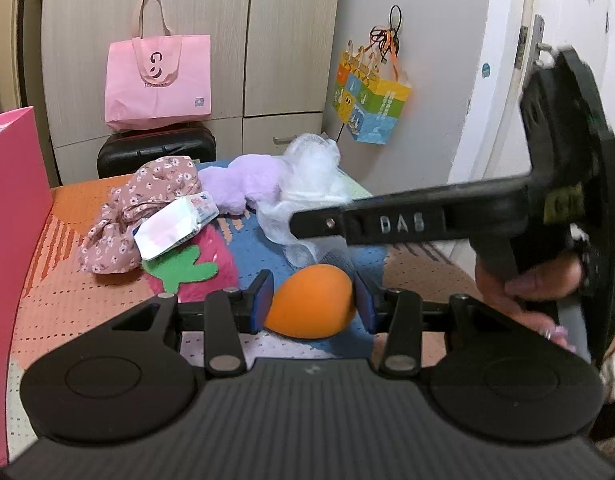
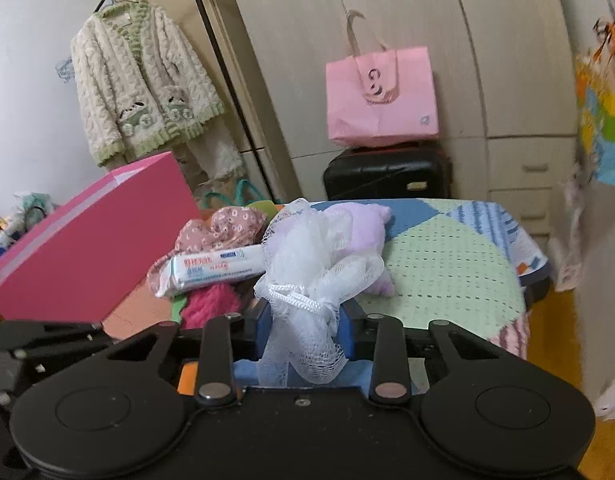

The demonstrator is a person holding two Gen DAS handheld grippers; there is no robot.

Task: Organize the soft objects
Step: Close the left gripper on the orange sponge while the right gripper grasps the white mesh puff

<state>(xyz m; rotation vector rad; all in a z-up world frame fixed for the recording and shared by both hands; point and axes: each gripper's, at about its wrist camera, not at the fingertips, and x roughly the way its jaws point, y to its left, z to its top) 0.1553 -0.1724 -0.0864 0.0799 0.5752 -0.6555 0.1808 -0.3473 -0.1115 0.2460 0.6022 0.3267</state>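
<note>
Orange and egg-shaped, the soft sponge [image 1: 311, 302] sits right in front of my left camera, pinched between the blue pads of my left gripper [image 1: 313, 304] just above the patchwork cover [image 1: 67, 280] on the counter. My right gripper [image 2: 305, 328] clamps the white mesh bath puff [image 2: 311, 272], whose netting bunches up between the pads and spills over them. In the left view the same gripper reaches in from the right, its black body crossing above the sponge. Behind the sponge I see the other soft things heaped together: a floral pink cloth [image 1: 135, 216], a white tissue pack [image 1: 175, 226] lying against it, and a lilac plush toy [image 1: 243, 188] touching the puff. A pink box [image 2: 95, 240] stands on the left side of the counter. Farther back, a pink tote bag [image 1: 157, 80] rests on a black suitcase [image 1: 155, 148] against the wardrobe.
</note>
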